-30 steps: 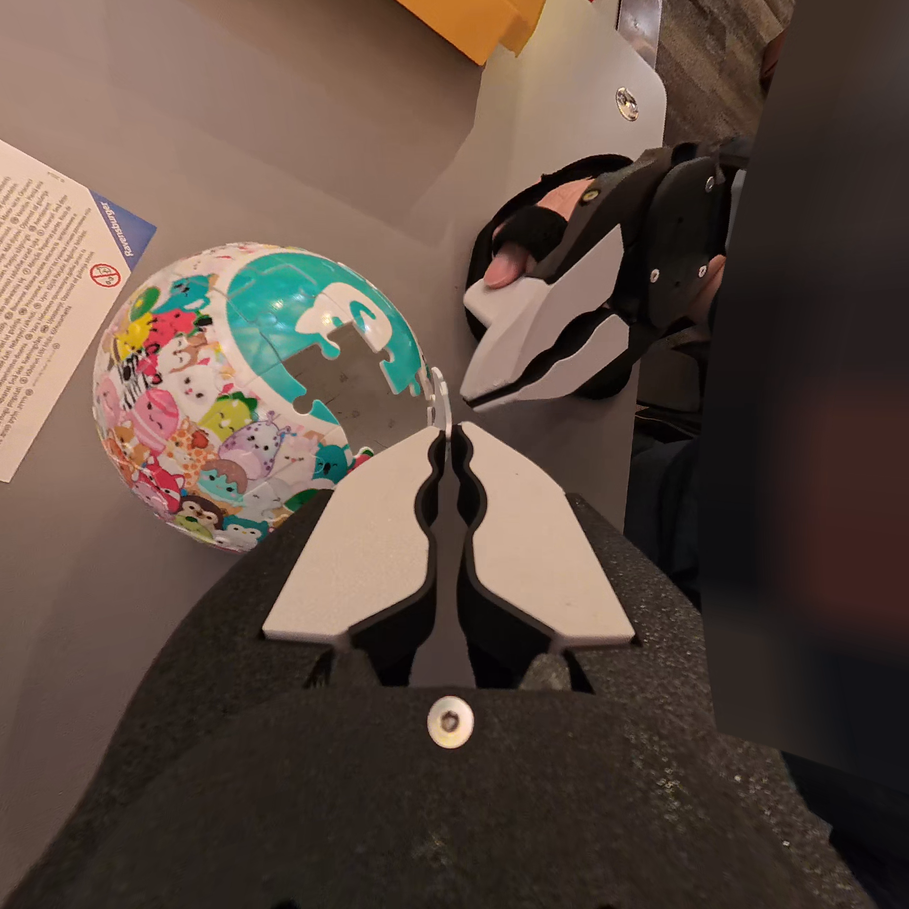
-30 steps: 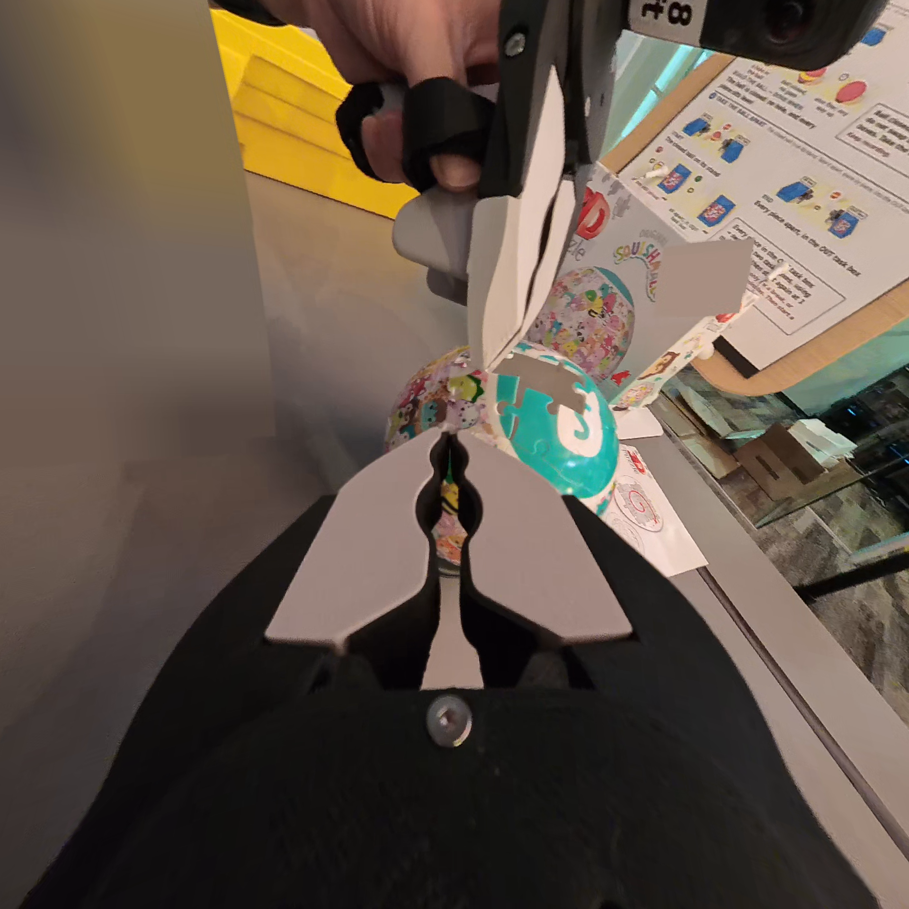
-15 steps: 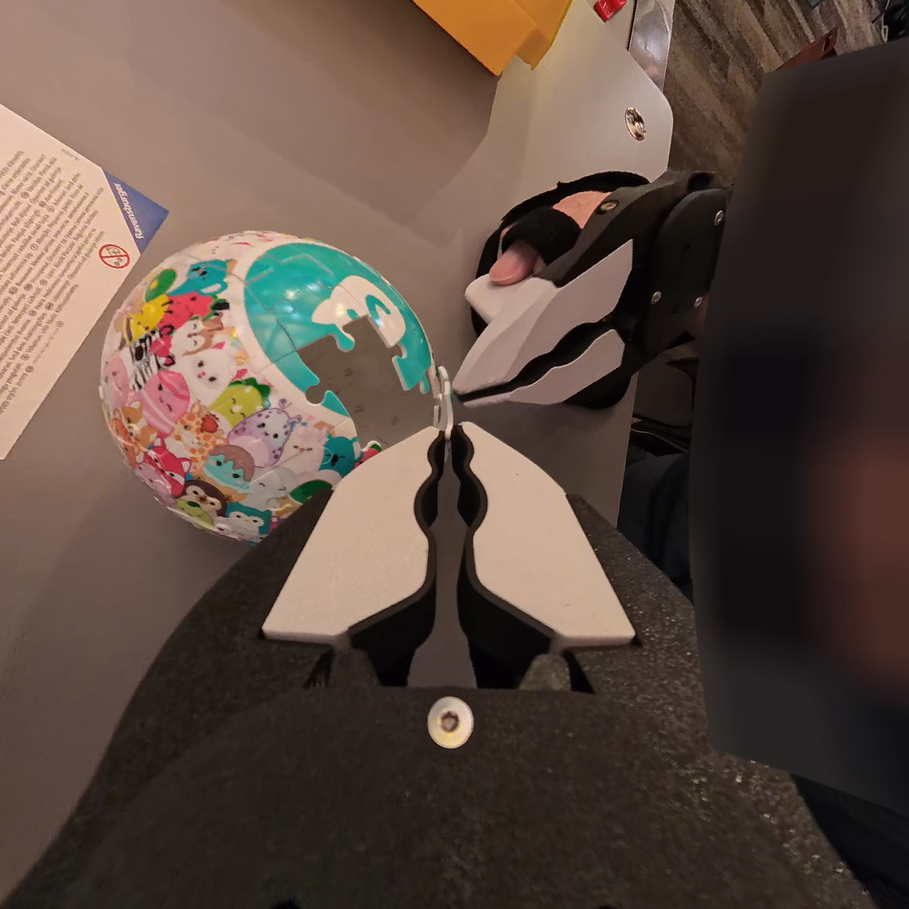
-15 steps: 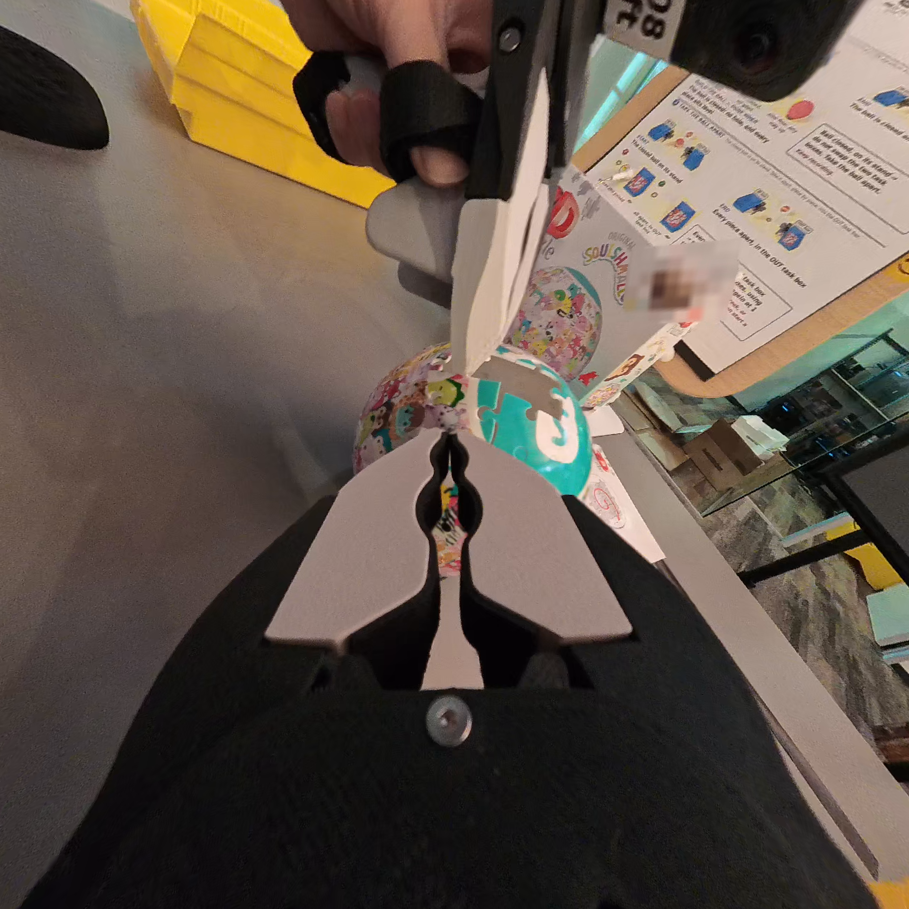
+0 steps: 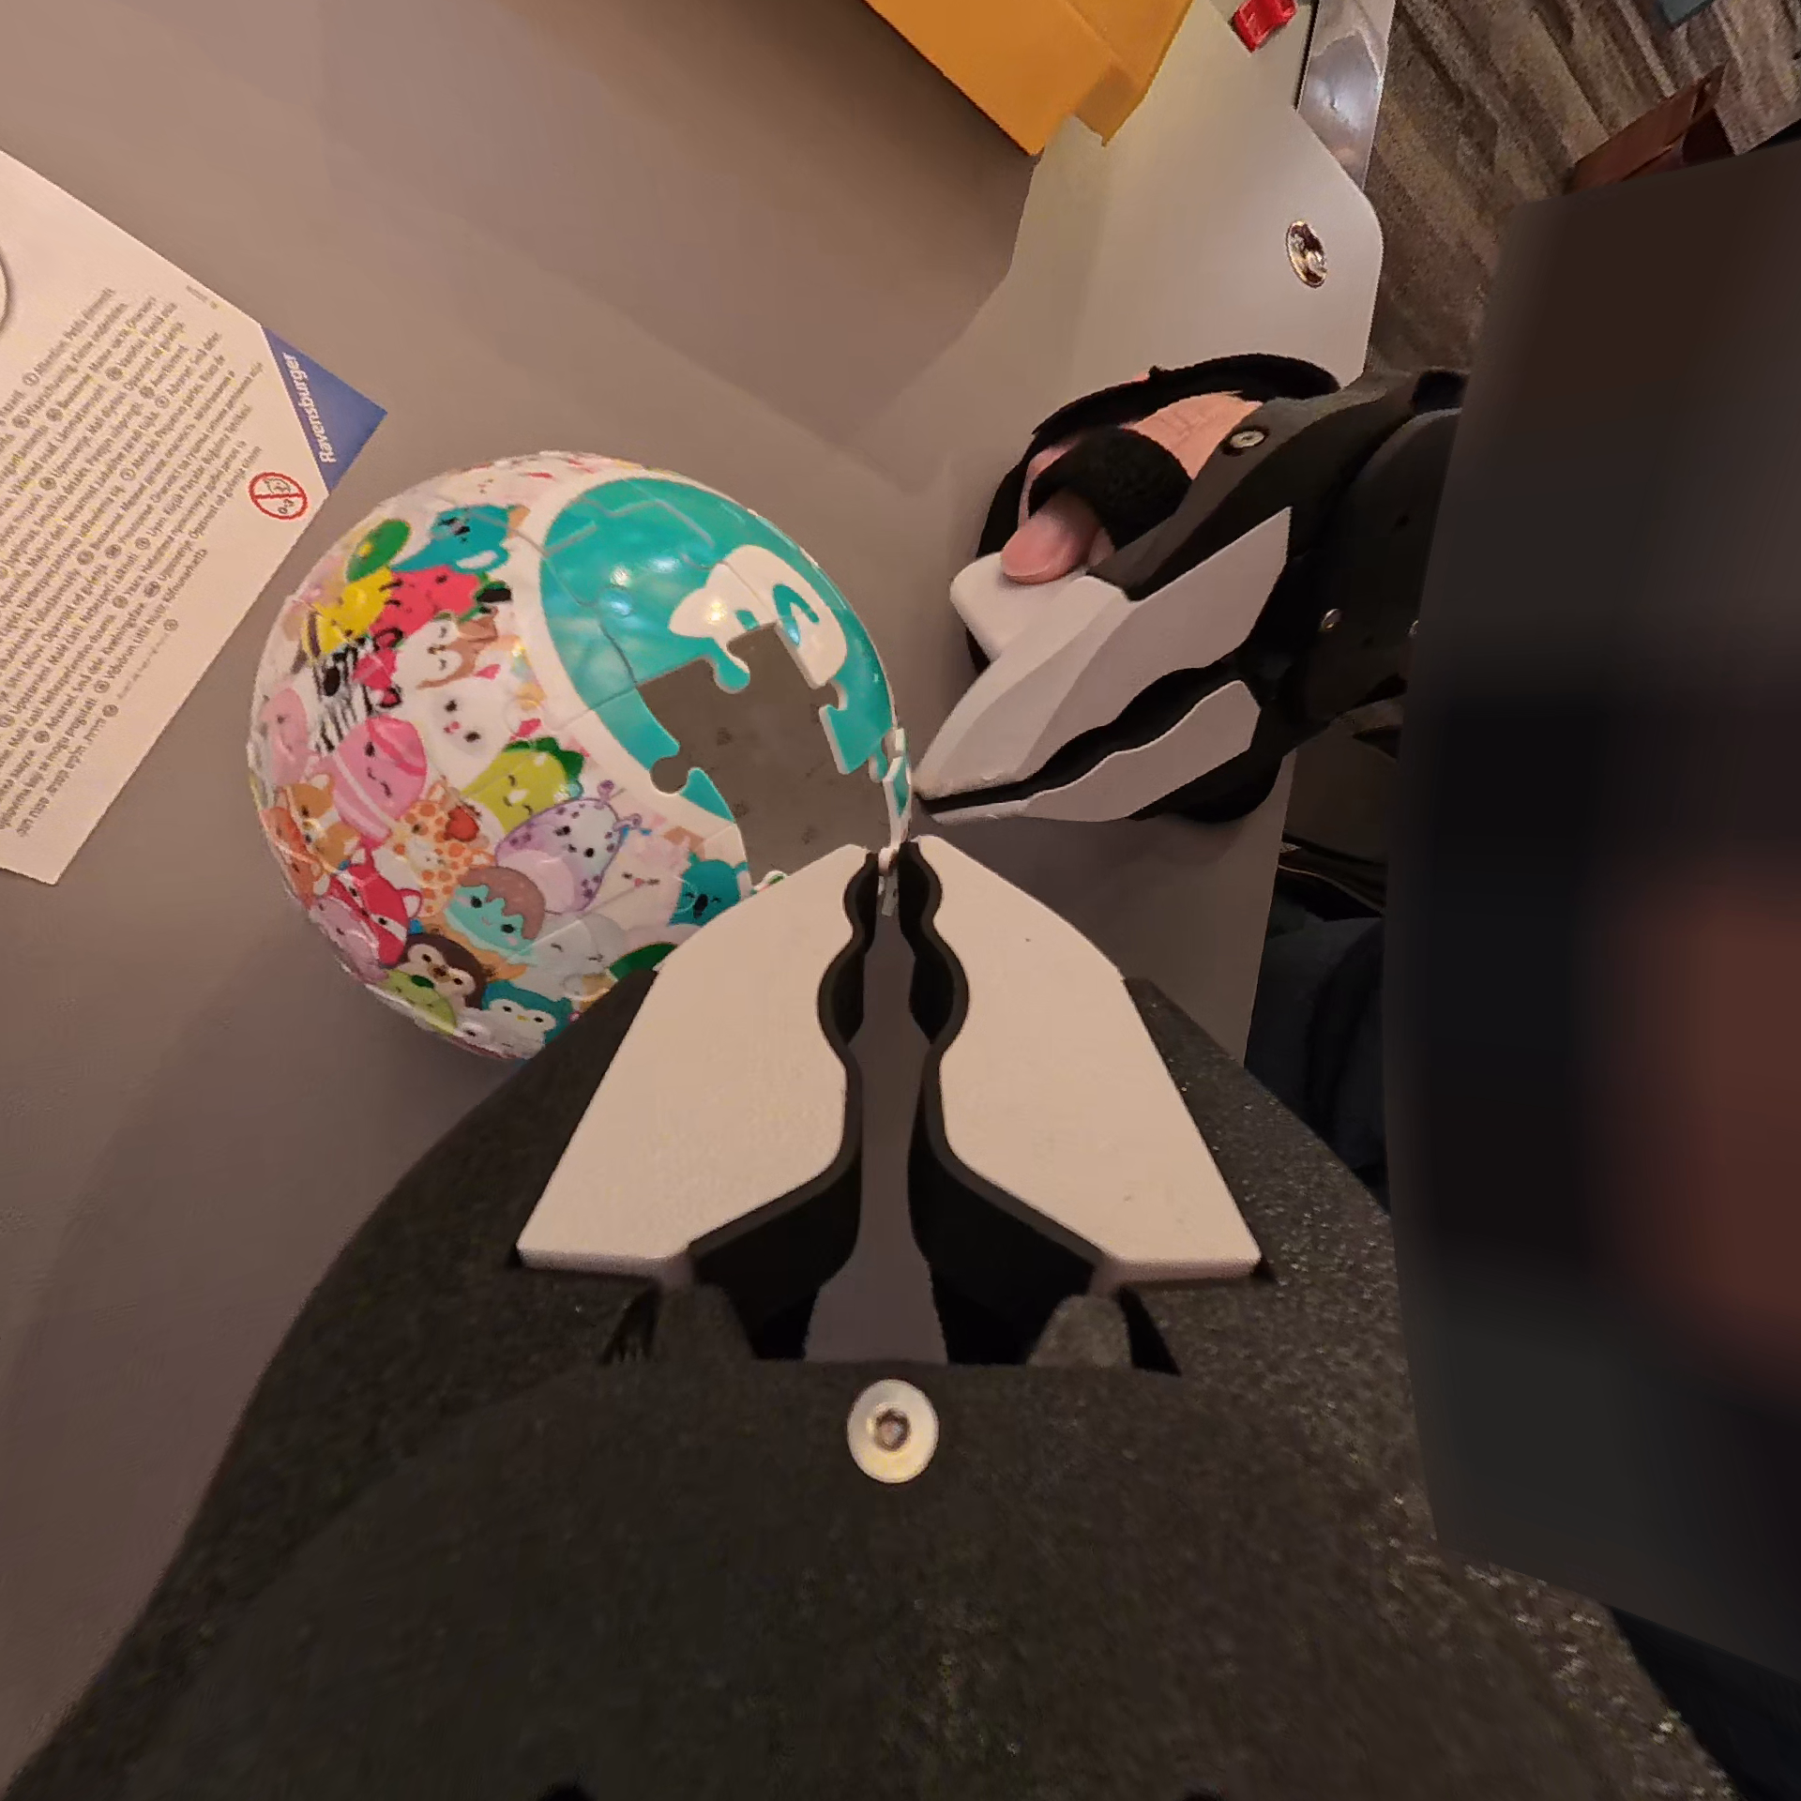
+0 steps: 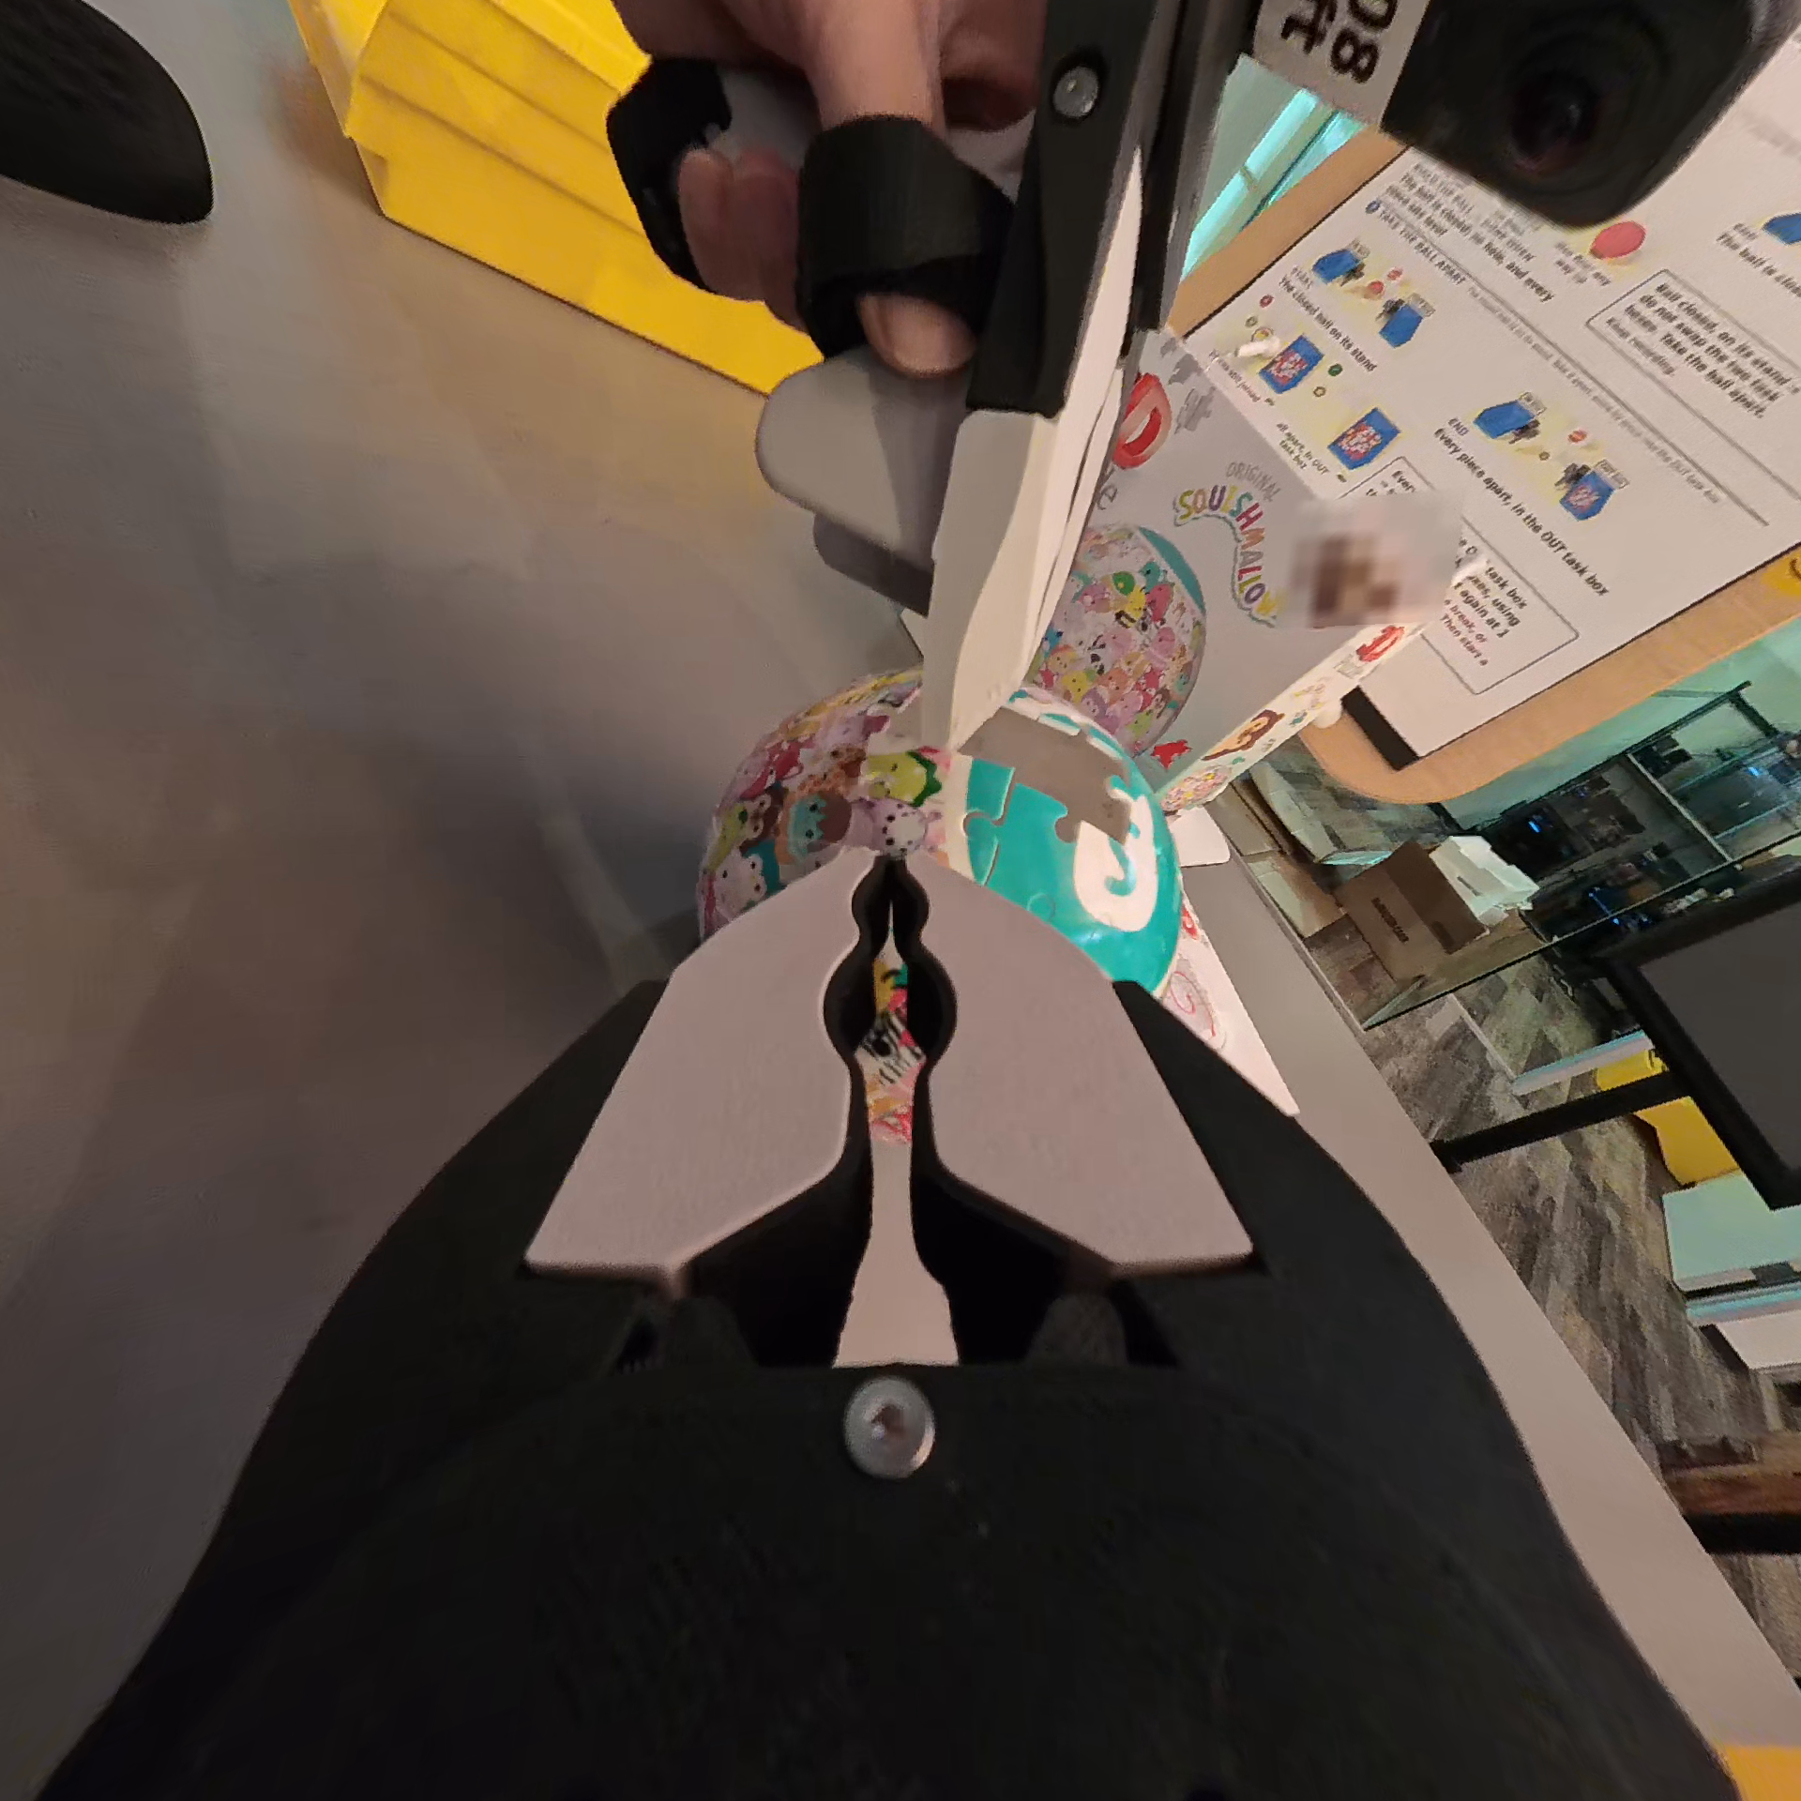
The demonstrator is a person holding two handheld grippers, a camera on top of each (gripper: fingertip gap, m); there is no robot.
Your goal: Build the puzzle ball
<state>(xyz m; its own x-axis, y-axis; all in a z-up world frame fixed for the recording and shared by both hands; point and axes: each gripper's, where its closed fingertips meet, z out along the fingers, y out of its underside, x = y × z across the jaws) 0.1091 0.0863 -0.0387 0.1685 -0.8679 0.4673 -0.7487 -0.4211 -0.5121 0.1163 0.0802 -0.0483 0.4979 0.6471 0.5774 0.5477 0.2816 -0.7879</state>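
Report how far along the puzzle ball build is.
Mostly done: the puzzle ball stands nearly whole on the grey table, its cartoon-animal shell closed apart from one jagged gap in the teal patch. In hand: the left claw is shut on a thin puzzle piece at the gap's edge, and the shut right claw meets it there. Left: seating that piece and filling the remaining gap.

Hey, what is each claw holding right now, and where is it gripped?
The left claw pinches a puzzle piece by its lower edge, beside the gap in the puzzle ball. The right claw looks shut and holds nothing visible.
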